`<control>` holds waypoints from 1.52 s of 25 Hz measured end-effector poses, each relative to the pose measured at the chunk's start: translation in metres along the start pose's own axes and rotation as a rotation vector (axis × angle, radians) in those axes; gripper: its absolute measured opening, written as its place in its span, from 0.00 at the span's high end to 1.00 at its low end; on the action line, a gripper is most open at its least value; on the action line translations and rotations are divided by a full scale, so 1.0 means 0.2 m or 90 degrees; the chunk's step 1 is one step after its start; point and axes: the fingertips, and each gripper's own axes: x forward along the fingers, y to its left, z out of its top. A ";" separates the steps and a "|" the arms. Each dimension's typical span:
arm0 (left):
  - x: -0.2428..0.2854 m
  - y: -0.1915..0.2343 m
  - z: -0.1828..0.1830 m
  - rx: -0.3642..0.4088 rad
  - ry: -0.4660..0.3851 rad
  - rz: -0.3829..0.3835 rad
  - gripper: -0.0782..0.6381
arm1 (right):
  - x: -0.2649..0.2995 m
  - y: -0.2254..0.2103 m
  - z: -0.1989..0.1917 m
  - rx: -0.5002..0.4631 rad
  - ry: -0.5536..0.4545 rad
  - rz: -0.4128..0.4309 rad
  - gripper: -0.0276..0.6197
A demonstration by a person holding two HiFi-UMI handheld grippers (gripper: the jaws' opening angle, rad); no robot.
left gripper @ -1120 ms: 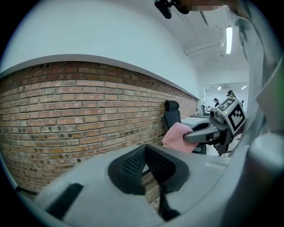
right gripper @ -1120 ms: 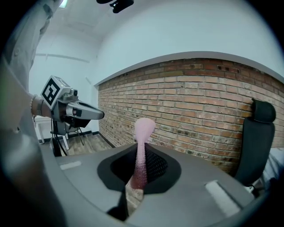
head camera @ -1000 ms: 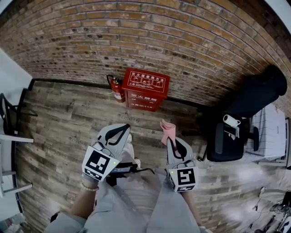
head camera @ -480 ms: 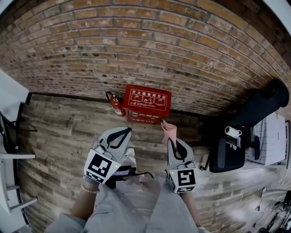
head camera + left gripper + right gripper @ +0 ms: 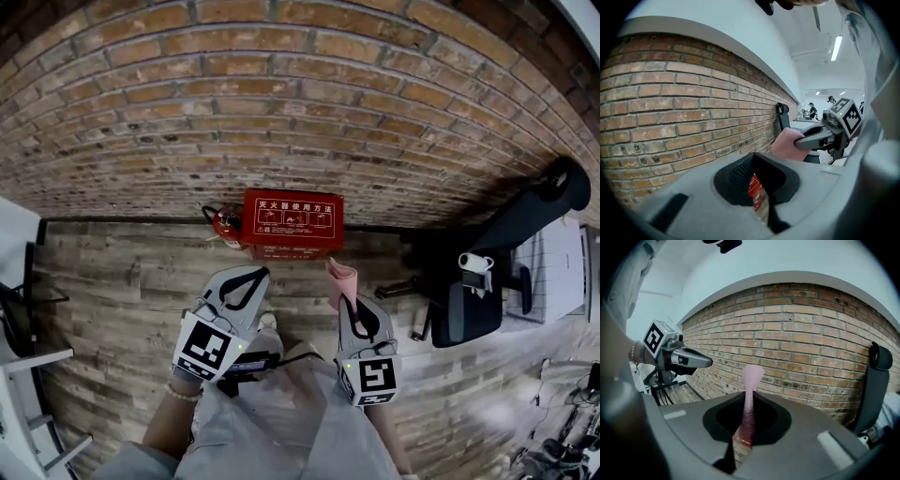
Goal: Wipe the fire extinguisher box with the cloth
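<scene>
- My left gripper [image 5: 255, 276]: jaws pressed together at the tips, nothing between them. It is raised on the near left, pointing toward the wall.
- My right gripper [image 5: 348, 302]: jaws clenched on the cloth [image 5: 340, 279]. It is raised on the near right, level with the left gripper and apart from it.
- Cloth: pink, pinched at its lower part. Its free end stands up past the jaw tips and touches nothing else.
- Fire extinguisher box [image 5: 292, 221]: red, with white lettering and a row of pictograms on the upper face. It sits on the wooden floor [image 5: 122, 272] at the far side, against the foot of the brick wall [image 5: 281, 103]. The lid is shut, so I cannot tell what is inside. Neither the cloth nor either gripper touches the box.
- Fire extinguisher [image 5: 225, 225]: red with a black hose. It stands outside the box, just beside its left end, also at the wall.
- Office chair [image 5: 469, 309]: black, on the right, well apart from the box.
</scene>
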 end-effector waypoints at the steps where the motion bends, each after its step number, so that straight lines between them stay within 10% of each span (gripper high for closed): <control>1: 0.02 0.01 -0.02 -0.006 0.003 -0.004 0.89 | 0.02 0.00 -0.02 0.001 0.009 0.000 0.91; 38: 0.32 0.30 -0.59 -0.146 0.048 0.124 0.89 | 0.84 -0.39 -0.61 -0.102 0.116 0.069 0.91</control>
